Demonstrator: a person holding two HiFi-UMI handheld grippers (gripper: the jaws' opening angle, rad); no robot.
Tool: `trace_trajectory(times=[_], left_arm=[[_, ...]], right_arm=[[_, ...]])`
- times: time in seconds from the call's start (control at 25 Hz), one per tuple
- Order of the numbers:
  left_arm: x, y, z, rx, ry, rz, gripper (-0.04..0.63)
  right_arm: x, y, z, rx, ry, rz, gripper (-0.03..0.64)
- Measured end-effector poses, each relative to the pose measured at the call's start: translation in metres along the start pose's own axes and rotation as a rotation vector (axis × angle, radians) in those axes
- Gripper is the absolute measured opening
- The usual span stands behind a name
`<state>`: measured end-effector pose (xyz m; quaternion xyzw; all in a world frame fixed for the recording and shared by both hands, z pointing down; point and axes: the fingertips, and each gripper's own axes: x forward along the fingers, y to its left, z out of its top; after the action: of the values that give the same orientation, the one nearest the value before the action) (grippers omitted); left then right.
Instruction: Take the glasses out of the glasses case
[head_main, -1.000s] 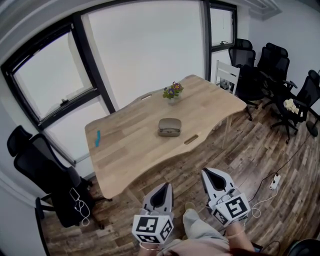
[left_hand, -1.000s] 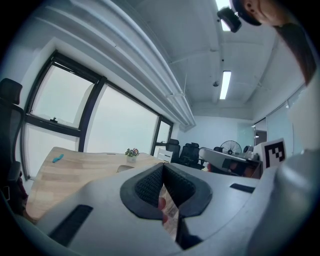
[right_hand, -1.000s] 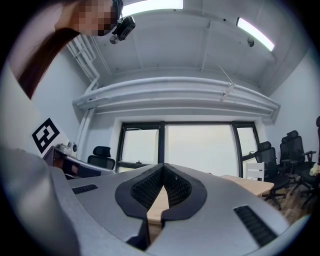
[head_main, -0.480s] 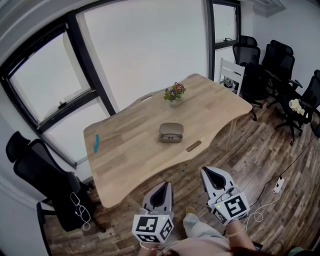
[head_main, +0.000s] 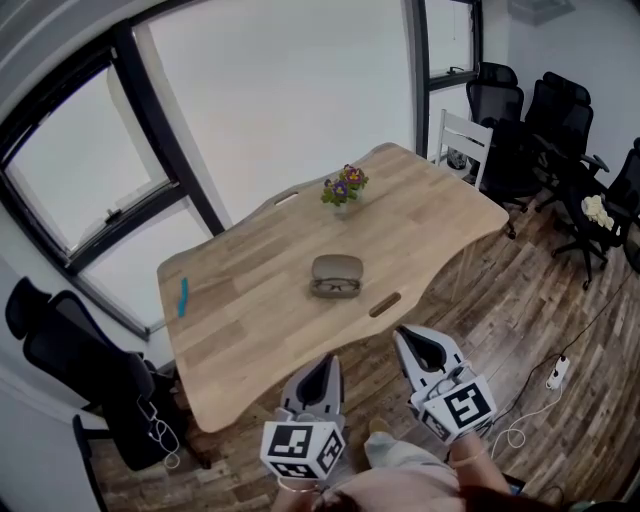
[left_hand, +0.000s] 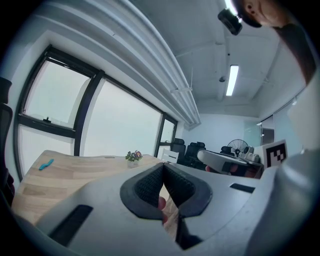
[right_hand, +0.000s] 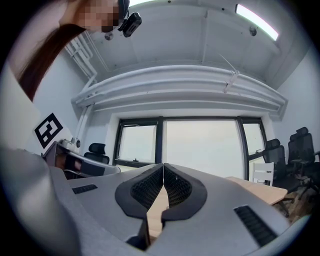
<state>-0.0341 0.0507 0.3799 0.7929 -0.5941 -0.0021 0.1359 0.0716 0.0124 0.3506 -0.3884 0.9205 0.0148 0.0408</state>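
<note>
A pale wooden bench with a wavy front edge stood on a dark plank floor, beneath tall windows in black frames. Near the bench's middle lay the taupe glasses case, open, with the dark-framed glasses lying in its lower half. A small pot of purple and yellow flowers stood behind it toward the windows, and a small blue object lay well apart near the left end. Black office chairs crowded the right side of the room beside a white chair, another black chair stood off the bench's left end, and a white power strip with its cable lay on the floor at the right. The left gripper and right gripper were held low in front of the bench's near edge, well short of the case. Each carried a cube printed with black-and-white square markers. The jaws of both were pressed together at the tips, with nothing between them
</note>
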Motion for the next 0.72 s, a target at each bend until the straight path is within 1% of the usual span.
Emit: trace_trajectory(times=[0.2, 0.52, 0.72], left_arm=[[0.03, 0.006, 0.007, 0.007, -0.002, 0.008, 0.001], [0.071, 0.02, 0.012, -0.005, -0.008, 0.054, 0.002], [0.088, 0.03, 0.01, -0.019, -0.001, 0.104, 0.001]], right_arm=[[0.024, -0.021, -0.004, 0.004, 0.002, 0.027, 0.002], [0.062, -0.047, -0.015, -0.023, 0.022, 0.081, 0.002], [0.079, -0.059, -0.019, 0.001, 0.006, 0.126, 0.002]])
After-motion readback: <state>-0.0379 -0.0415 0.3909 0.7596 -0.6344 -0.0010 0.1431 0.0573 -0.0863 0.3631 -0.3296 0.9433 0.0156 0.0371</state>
